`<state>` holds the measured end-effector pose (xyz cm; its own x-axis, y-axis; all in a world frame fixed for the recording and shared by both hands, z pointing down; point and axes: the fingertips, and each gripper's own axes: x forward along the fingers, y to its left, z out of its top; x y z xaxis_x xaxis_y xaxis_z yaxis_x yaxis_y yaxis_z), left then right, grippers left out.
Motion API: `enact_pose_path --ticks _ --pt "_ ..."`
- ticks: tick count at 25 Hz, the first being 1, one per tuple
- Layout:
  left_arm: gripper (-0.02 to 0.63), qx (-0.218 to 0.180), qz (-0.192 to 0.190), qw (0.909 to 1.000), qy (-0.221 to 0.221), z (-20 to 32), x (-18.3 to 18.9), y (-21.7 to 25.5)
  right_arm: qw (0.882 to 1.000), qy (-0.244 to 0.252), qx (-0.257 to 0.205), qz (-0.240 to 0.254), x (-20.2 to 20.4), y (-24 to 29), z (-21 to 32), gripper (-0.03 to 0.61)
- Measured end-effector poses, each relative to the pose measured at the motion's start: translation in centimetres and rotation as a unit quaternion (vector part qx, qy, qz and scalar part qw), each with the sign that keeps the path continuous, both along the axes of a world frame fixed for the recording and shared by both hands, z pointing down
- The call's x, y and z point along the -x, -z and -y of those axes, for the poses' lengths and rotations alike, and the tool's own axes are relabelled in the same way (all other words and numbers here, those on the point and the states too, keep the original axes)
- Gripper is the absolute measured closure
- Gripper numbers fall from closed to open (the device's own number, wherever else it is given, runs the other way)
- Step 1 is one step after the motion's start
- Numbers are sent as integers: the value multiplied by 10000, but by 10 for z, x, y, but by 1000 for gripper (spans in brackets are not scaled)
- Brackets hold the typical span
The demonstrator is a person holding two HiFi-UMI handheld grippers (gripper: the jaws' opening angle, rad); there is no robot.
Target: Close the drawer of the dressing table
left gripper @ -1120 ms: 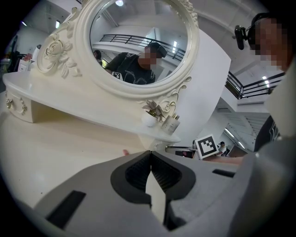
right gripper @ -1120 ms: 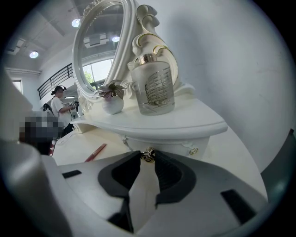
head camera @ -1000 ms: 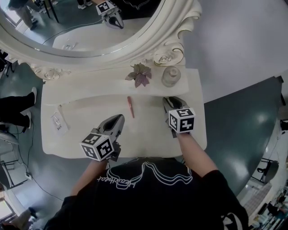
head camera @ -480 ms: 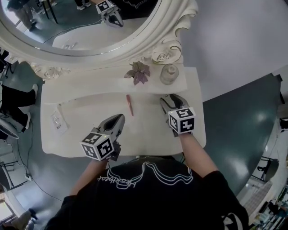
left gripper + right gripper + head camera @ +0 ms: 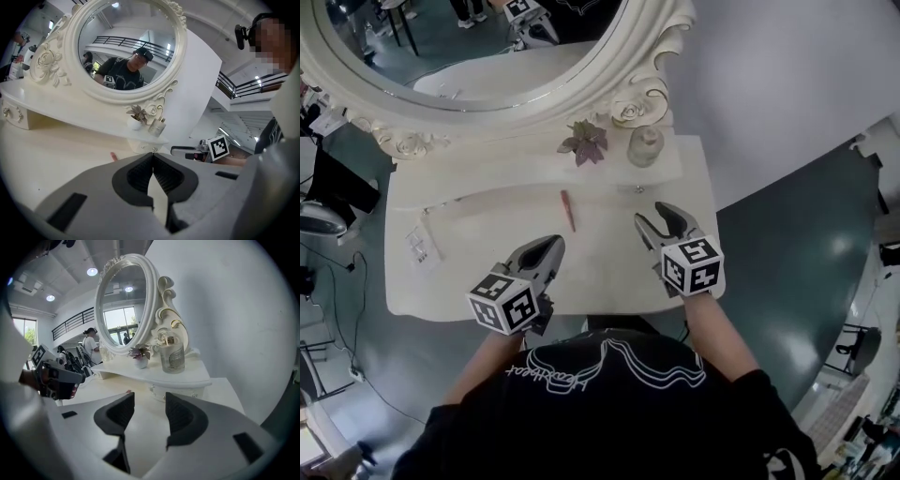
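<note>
Drawer (image 5: 180,391) sits pushed in, long axis left-right, front facing the person. Right gripper (image 5: 657,219) has backed off, its empty jaws just opening wide. Left gripper (image 5: 551,246) jaws are closed.

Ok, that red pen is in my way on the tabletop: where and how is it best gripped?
Grip the red pen at its middle, coming down from above. It lies flat on the dressing table, its length running toward the mirror, so closing across its thin width should hold it level.
</note>
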<state>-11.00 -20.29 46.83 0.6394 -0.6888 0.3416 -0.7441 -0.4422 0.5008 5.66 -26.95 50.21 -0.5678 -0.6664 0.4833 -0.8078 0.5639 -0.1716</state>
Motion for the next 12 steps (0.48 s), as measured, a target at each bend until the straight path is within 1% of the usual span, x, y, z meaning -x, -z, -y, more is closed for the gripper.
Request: enact_pose_path --ticks 4,9,12 --pt "609 -190 46 9997 -155 -12 -6 12 9995 64 -193 256 4 24 -27 396" --pt "609 -380 44 9987 -334 -28 -13 25 9971 93 -332 676 9 49 -59 470" --pt "609 -479 0 9979 -436 -39 -18 35 9949 210 -287 946 13 61 -80 485"
